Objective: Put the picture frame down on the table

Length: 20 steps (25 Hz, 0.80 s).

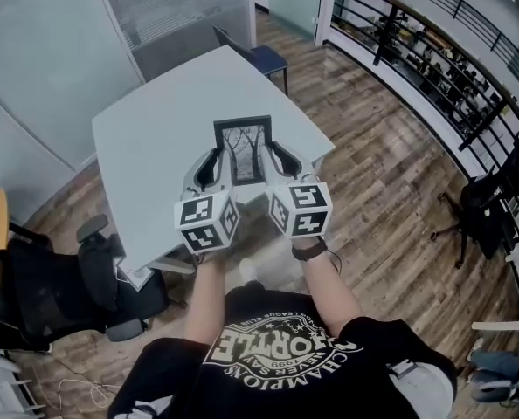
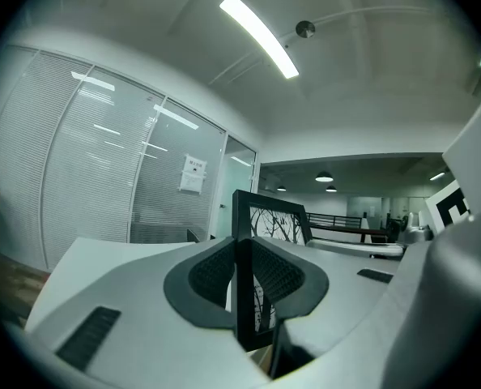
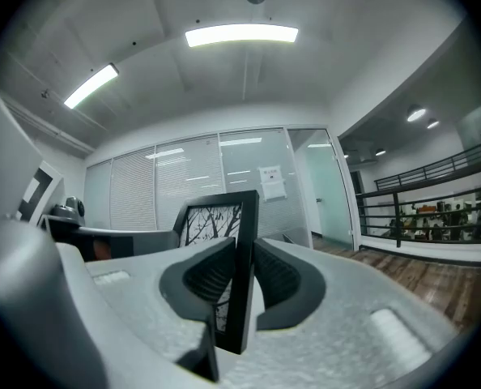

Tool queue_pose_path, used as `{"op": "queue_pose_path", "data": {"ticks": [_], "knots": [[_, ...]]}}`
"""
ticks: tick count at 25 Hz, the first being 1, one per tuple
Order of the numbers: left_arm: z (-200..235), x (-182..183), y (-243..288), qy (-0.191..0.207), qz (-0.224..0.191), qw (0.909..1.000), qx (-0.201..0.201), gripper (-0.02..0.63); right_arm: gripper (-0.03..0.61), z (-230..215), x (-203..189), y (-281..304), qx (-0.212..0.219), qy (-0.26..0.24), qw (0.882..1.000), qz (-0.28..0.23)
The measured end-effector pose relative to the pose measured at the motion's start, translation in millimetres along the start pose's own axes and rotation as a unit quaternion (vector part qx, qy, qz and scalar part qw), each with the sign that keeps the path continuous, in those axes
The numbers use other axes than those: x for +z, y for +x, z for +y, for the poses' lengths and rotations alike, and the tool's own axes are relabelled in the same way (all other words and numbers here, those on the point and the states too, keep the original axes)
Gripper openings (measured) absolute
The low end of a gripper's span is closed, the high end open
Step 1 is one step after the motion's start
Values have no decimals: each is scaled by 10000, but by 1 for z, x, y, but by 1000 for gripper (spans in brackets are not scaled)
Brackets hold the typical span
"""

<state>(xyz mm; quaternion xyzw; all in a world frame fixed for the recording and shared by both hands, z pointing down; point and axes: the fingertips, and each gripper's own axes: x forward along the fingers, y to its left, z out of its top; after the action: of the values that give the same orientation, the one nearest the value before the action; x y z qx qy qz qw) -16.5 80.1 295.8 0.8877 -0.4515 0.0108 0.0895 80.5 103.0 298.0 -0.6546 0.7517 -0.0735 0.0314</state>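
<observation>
A black picture frame (image 1: 242, 149) with a bare-tree print is held over the near part of the pale grey table (image 1: 155, 138). My left gripper (image 1: 216, 166) is shut on the frame's left edge (image 2: 244, 286), its dark pads pressing both faces. On the frame's right edge (image 3: 242, 274) my right gripper (image 1: 274, 158) is shut the same way. In both gripper views the frame stands upright between the jaws, with its stand leg (image 3: 208, 355) showing below. Whether the frame touches the tabletop is hidden.
A blue chair (image 1: 264, 58) stands at the table's far corner. A black office chair (image 1: 58, 291) sits at the near left. Wood floor spreads to the right, ending at a black railing (image 1: 434, 33). Glass partitions (image 1: 50, 51) run behind the table.
</observation>
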Motion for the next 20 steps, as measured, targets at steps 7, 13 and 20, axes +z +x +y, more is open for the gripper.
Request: {"op": "queue_pose_path", "data": {"ticks": [7, 13, 20], "knots": [[69, 25, 60, -21, -60, 10000, 14, 71, 71, 10, 10, 94, -24, -34, 10000, 16], [129, 15, 102, -221, 35, 9997, 88, 71, 71, 19, -9, 168, -49, -118, 9995, 281], [173, -18, 148, -442, 372, 9982, 147, 71, 71, 13, -48, 225, -64, -200, 9969, 760]]}}
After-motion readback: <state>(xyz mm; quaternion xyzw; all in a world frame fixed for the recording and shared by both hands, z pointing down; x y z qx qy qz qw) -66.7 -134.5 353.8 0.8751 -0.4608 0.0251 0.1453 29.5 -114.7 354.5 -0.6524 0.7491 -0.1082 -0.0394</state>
